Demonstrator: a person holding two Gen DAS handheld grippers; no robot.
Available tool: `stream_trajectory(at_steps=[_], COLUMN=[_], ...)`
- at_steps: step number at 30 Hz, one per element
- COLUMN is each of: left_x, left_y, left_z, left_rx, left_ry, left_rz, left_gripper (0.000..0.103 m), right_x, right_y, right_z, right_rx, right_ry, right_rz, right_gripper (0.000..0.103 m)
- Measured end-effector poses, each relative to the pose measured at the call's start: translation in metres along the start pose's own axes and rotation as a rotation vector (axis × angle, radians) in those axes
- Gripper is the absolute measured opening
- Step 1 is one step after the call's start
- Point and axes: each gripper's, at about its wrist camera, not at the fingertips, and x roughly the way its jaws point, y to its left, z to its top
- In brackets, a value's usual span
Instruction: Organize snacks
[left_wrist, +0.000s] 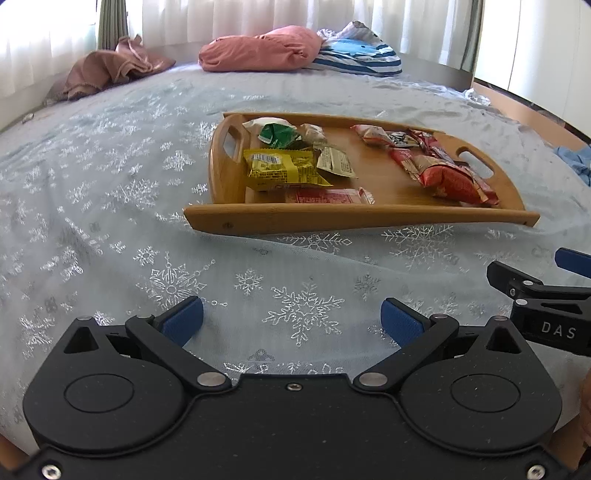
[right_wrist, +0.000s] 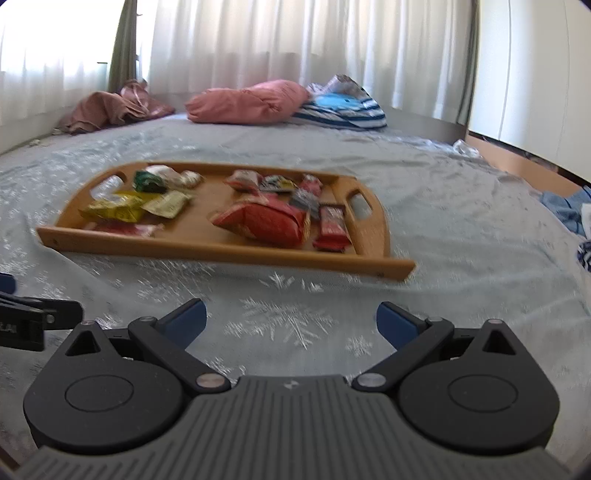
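A wooden tray with handle cut-outs lies on the bed. On its left half sit a yellow packet, a green packet, a pale sachet and a flat red packet. Red snack bags lie on its right half. My left gripper is open and empty, hovering over the bedspread short of the tray. My right gripper is likewise open and empty, and it shows at the right edge of the left wrist view.
A pale blue bedspread with silver snowflakes covers the bed. A pink pillow, a striped pillow and brown cloth lie at the far end by white curtains. Blue cloth lies at the right edge.
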Motion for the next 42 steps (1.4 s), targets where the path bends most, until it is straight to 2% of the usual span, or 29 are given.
stream_trajectory(at_steps=[4, 11, 42], left_x=[0.002, 0.006, 0.010], left_y=[-0.003, -0.004, -0.003], left_z=[-0.003, -0.006, -0.005], left_rx=[0.022, 0.020, -0.015], left_ry=[-0.005, -0.024, -0.021], left_rz=[0.012, 0.018, 0.034], left_gripper=[0.103, 0.103, 0.103], right_x=[0.008, 0.014, 0.019], right_y=[-0.003, -0.007, -0.008], right_z=[-0.007, -0.013, -0.015], right_rx=[0.027, 0.045, 0.046], right_ry=[0.040, 0.060, 0.052], right_rz=[-0.007, 0.011, 0.025], right_gripper=[0.103, 0.103, 0.103])
